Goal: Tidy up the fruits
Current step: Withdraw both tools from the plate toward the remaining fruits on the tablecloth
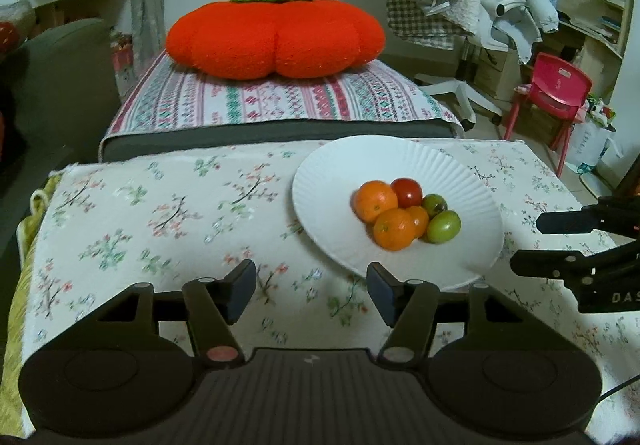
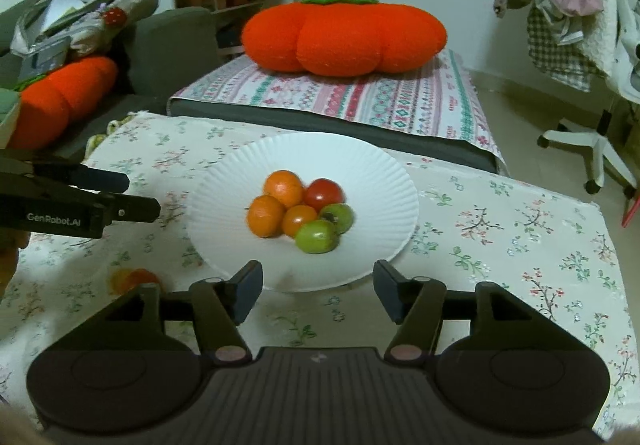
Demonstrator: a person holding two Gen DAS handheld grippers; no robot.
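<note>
From the left wrist, the left gripper (image 1: pixel 311 291) hangs over the floral tablecloth (image 1: pixel 160 213) with its jaws spread wide and nothing between them. The white ribbed plate (image 1: pixel 340 173) sits to its right, carrying a tight cluster of fruits (image 1: pixel 406 215): oranges, a red tomato, two green ones. The right gripper (image 1: pixel 528 243) reaches in from the right edge, parted and empty.

From the right wrist, the right gripper (image 2: pixel 318 291) is spread just short of the plate (image 2: pixel 360 153). An orange blur (image 2: pixel 134 279) on the cloth, near left, may be a stray fruit or a print. The fruits look small, round, smooth and bruisable, likely to roll; take each across its widest part, gently.
</note>
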